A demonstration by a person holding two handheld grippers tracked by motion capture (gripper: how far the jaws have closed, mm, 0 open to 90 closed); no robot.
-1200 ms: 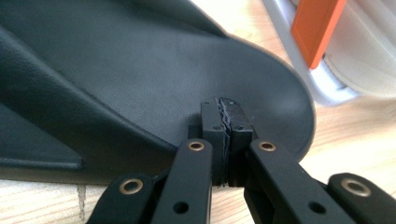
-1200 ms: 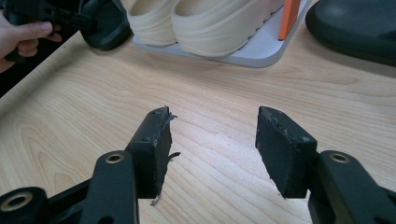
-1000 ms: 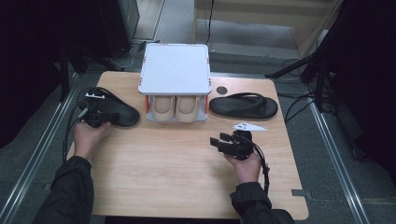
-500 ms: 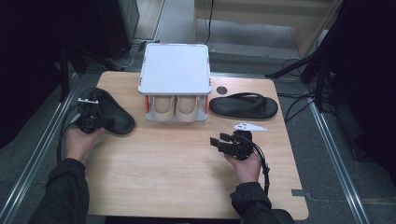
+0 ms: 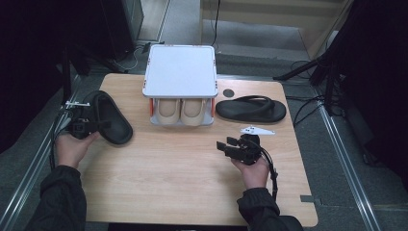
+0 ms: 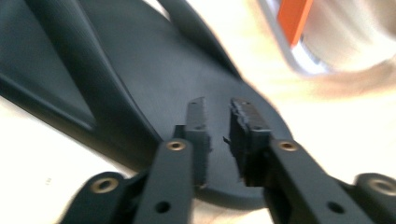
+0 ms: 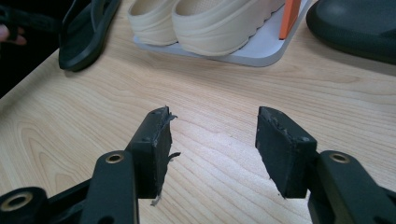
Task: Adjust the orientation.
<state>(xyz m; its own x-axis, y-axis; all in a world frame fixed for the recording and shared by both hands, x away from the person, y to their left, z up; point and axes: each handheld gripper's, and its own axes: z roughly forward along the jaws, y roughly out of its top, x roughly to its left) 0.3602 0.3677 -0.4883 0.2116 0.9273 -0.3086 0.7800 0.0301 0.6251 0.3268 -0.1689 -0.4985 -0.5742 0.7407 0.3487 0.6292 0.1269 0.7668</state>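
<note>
Pale wood surface [image 5: 183, 183], grey shoe rack [image 5: 180, 72] at its far middle holding cream shoes [image 5: 182, 111]. Left of rack: black slide sandal [image 5: 108, 118], long axis slanting away from the rack. Left tool [image 5: 98, 126] over its near end, jaws just opening, parted, nothing pinched. Right tool [image 5: 222, 144] released, well in front of rack, pointing left. Left hand nearer the sandal.

Blurred black slide sandal [image 6: 116, 93] runs off frame; fingers [image 6: 198, 126] perhaps clear.
</note>
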